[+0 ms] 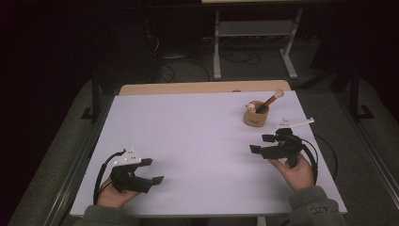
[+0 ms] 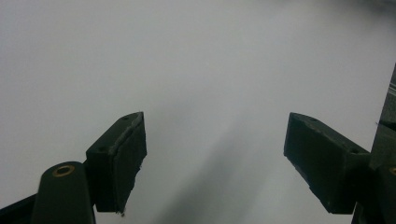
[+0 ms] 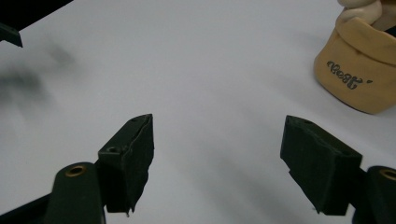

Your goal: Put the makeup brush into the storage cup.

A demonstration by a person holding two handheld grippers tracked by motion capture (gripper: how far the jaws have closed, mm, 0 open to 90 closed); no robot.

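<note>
Both tongs sat wide open and empty: left gripper (image 1: 151, 170), right gripper (image 1: 261, 143). The tan pot (image 1: 255, 114) stood just ahead-right of the right one, a brush (image 1: 271, 100) leaning inside. It looked light, rigid, tippy; best gripped across the body.

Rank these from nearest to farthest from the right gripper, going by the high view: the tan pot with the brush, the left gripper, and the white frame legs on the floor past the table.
1. Tan pot holding the brush: just beyond the right gripper, far right of the table.
2. Left gripper: across the table, near left.
3. White frame legs: on the floor behind the table.
</note>
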